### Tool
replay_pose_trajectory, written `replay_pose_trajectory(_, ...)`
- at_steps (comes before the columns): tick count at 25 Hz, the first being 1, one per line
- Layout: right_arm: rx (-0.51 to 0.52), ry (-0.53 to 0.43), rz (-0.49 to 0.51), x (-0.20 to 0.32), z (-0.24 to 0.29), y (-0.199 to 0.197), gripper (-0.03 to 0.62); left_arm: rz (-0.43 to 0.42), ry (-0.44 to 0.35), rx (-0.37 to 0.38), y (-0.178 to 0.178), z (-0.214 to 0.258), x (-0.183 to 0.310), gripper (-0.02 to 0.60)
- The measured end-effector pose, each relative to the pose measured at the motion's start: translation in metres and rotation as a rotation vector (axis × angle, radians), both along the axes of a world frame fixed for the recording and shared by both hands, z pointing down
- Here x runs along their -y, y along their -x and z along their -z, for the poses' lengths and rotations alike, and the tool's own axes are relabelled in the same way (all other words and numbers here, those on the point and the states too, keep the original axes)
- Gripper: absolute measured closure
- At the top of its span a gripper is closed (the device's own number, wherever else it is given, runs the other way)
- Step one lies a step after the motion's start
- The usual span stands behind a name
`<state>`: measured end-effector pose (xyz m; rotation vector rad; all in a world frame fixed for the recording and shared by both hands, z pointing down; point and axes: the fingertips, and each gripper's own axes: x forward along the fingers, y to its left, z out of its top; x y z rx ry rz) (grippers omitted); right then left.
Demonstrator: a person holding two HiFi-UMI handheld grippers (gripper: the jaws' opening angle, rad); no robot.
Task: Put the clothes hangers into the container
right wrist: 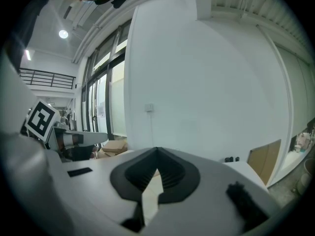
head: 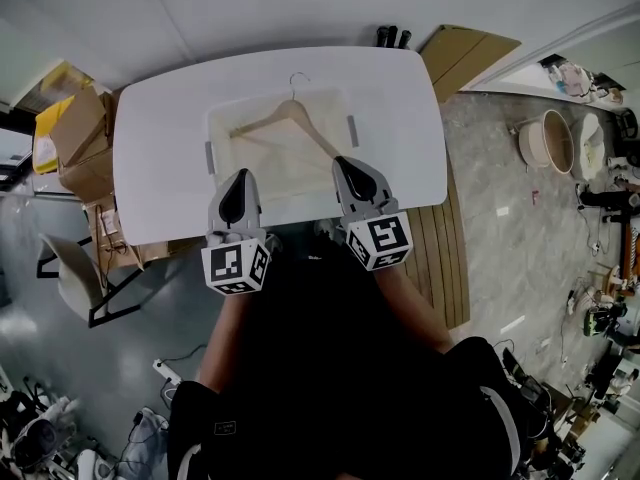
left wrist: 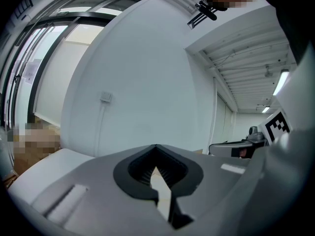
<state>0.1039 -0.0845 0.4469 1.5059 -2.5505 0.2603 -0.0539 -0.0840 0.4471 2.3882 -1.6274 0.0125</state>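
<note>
Hanger (head: pixel 262 120) lies inside container (head: pixel 225 108) on white table (head: pixel 160 153). Left gripper (head: pixel 240 175) and right gripper (head: pixel 343 164) hover at its near edge, jaws fully closed, nothing held.

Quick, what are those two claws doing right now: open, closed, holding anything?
Left claw: closed, holding nothing.
Right claw: closed, holding nothing.

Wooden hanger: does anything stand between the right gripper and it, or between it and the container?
Nothing visible does. The wooden hanger already lies within the container's outline, with its hook over the far rim. The right gripper, shut and empty, sits just beside the hanger's near end.
</note>
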Motion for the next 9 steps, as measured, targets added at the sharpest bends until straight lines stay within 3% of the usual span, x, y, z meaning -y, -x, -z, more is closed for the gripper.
replay_pose_trajectory(9, -0.011, 0.016, 0.0, -0.0045, -0.0023, -0.0015, 0.579, -0.014, 0.001, 0.001, -0.0039, 0.0023, -0.0017, 0.577)
